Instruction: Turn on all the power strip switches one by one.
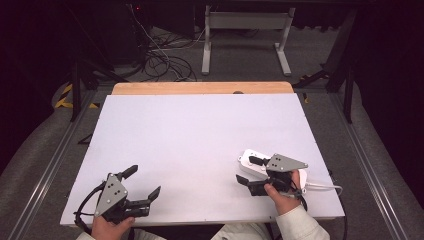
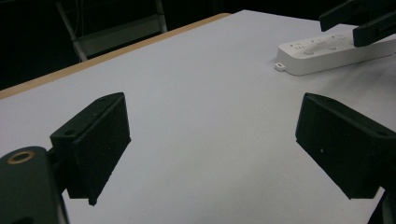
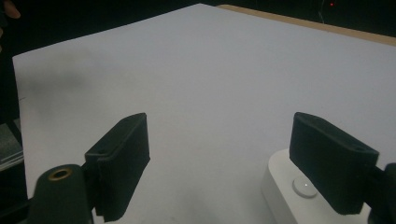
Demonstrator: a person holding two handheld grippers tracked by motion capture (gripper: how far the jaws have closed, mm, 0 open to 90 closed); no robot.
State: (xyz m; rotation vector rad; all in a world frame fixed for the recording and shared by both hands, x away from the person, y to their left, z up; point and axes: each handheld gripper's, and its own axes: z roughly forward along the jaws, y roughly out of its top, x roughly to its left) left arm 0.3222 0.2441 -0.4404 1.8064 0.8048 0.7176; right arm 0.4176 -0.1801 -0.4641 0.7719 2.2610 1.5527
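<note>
A person sits at a bench (image 1: 200,130) covered by a plain white sheet, with a strip of bare wood along its far edge, and holds a two-jaw gripper in each hand. The left gripper (image 1: 142,182) hangs over the near left corner of the bench, its black jaws spread wide apart with nothing between them; in the left gripper view (image 2: 212,140) the two jaws frame a bare stretch of white surface. The right gripper (image 1: 250,171) is near the right edge of the bench, over the near end of a white power strip (image 1: 250,161). Its jaws are also wide open and hold nothing. In the right gripper view (image 3: 219,163) one jaw stands directly above the end of the power strip (image 3: 285,191), just over a small round button on its top, while the other jaw stands over bare bench; whether the jaw touches the strip cannot be told. The power strip lies flat toward the near right part of the bench, and a white cable (image 1: 325,187) runs from it toward the right edge. In the left gripper view the power strip (image 2: 327,53) appears farther off at the upper right, with the right gripper's dark jaws above it. Beyond the bench, a grey floor carries a tangle of dark cables (image 1: 165,60) and the white legs of another table (image 1: 245,35).
</note>
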